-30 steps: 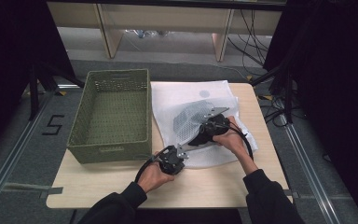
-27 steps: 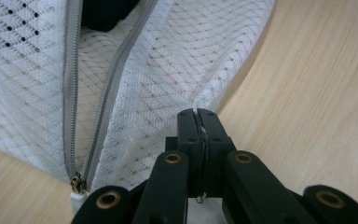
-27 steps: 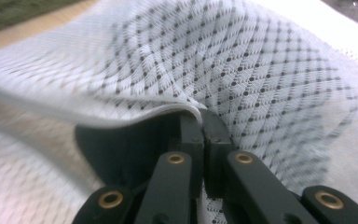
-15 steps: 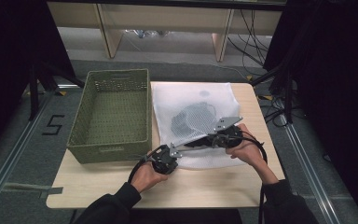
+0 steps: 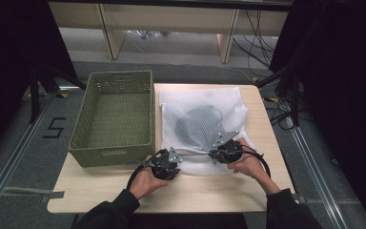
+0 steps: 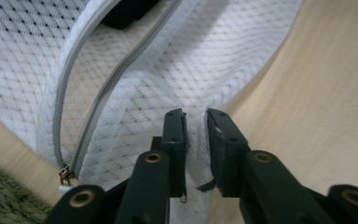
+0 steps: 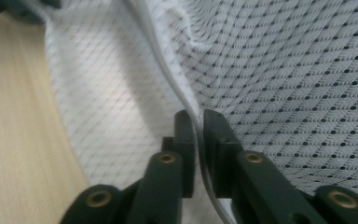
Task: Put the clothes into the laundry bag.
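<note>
left tool (image 5: pixel 171 160): near front edge of tabletop (image 5: pixel 209 195), just right of the basket's front corner. Jaws pressed on a fold of white mesh at the bag's near-left corner; left gripper view shows the fabric pinched between them (image 6: pixel 196 135).
right tool (image 5: pixel 219 153): at the bag's near edge, right of centre. Jaws pressed together on the bag's white edge band, which runs down between them in the right gripper view (image 7: pixel 196 135).
mesh laundry bag (image 5: pixel 205 102): white, lying flat on the right half of the tabletop, just beside the basket. Near edge pulled taut between the two tools.
dark garment (image 5: pixel 198 121): inside the bag, showing through the mesh around its middle.
zipper (image 6: pixel 98 98): grey, runs along the bag's edge band in the left gripper view; mostly closed where visible, bag gapes slightly at the top of that view.
zipper pull (image 6: pixel 65 175): small metal tab at the low end of the zipper, left of the left tool's jaws, not touched.
basket (image 5: pixel 114 117): olive green, perforated walls, on the left half of the tabletop, nothing in it.
hands: left hand (image 5: pixel 145 179) and right hand (image 5: pixel 248 164) each wrapped around a tool, dark sleeves.
</note>
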`<state>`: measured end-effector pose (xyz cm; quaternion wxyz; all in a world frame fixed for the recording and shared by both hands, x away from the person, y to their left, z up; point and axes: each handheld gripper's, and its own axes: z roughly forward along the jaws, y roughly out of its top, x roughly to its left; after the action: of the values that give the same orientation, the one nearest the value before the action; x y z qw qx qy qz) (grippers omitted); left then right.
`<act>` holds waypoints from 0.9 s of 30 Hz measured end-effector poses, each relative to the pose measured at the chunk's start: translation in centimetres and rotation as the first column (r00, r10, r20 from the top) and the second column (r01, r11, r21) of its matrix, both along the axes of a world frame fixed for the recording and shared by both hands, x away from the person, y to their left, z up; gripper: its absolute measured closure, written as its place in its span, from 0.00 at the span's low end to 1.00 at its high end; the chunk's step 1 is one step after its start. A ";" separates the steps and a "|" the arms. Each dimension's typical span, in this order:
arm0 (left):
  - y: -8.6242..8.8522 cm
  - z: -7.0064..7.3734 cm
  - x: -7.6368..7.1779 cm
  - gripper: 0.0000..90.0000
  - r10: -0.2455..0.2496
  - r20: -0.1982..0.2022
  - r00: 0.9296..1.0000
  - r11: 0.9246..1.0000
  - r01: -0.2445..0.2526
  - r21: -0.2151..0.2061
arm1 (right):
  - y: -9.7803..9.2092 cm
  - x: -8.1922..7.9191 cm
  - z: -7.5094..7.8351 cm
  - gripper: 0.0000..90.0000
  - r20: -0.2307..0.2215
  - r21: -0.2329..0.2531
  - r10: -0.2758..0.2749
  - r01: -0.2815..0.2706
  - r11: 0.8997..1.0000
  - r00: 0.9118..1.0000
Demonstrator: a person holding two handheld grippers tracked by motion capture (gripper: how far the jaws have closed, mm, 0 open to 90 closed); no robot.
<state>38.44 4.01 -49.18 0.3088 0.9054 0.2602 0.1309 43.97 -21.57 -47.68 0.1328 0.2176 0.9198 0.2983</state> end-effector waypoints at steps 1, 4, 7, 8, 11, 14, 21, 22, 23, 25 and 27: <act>0.0 0.1 -0.2 0.81 0.009 -0.004 1.000 1.000 -0.009 -0.009 | 0.0 0.0 0.1 0.89 0.008 0.016 -0.010 0.010 1.000 1.000; 0.2 0.6 -0.7 0.69 0.022 -0.025 0.999 0.998 -0.023 -0.063 | 0.2 0.0 0.3 0.83 0.049 0.062 -0.007 0.003 0.998 0.999; 0.4 0.9 -1.0 0.61 0.024 -0.038 0.999 0.997 -0.027 -0.075 | 0.9 -0.1 0.4 0.80 0.088 0.082 0.001 -0.008 0.997 0.996; 0.5 1.1 -1.2 0.59 0.033 -0.043 0.998 0.996 -0.037 -0.079 | 1.2 0.0 0.3 0.82 0.105 0.079 0.004 -0.012 0.997 0.994; 0.7 1.1 -1.5 0.52 0.042 -0.049 0.998 0.996 -0.046 -0.073 | 2.0 0.2 0.2 0.89 0.130 0.069 0.011 -0.020 0.997 0.991; 0.9 1.1 -1.9 0.52 0.033 -0.052 0.998 0.997 -0.037 -0.067 | 2.5 0.1 0.1 0.98 0.136 0.056 0.029 -0.037 0.998 0.990; 1.2 1.0 -2.4 0.50 0.045 -0.073 0.996 0.994 -0.052 -0.092 | 3.5 -0.8 -0.9 1.00 0.082 -0.052 0.086 -0.082 0.995 0.993; 1.4 1.1 -2.3 0.50 0.032 -0.071 0.997 0.997 -0.037 -0.068 | 3.6 -1.0 -1.2 1.00 0.080 -0.063 0.098 -0.093 0.994 0.992; 1.4 1.0 -2.5 0.48 0.043 -0.074 0.996 0.996 -0.049 -0.071 | 3.6 -1.1 -1.3 1.00 0.059 -0.069 0.100 -0.096 0.993 0.993; 1.6 1.0 -2.4 0.46 0.030 -0.063 0.998 0.998 -0.033 -0.059 | 3.5 -1.2 -1.9 1.00 0.071 -0.098 0.115 -0.107 0.989 0.991; 1.7 0.9 -2.5 0.45 0.046 -0.069 0.997 0.997 -0.050 -0.059 | 3.4 -1.1 -1.9 1.00 0.072 -0.102 0.119 -0.111 0.988 0.990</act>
<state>35.95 5.71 -48.26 0.3237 0.8930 0.2962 0.0998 42.82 -18.16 -49.55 0.1616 0.1455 0.9385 0.2681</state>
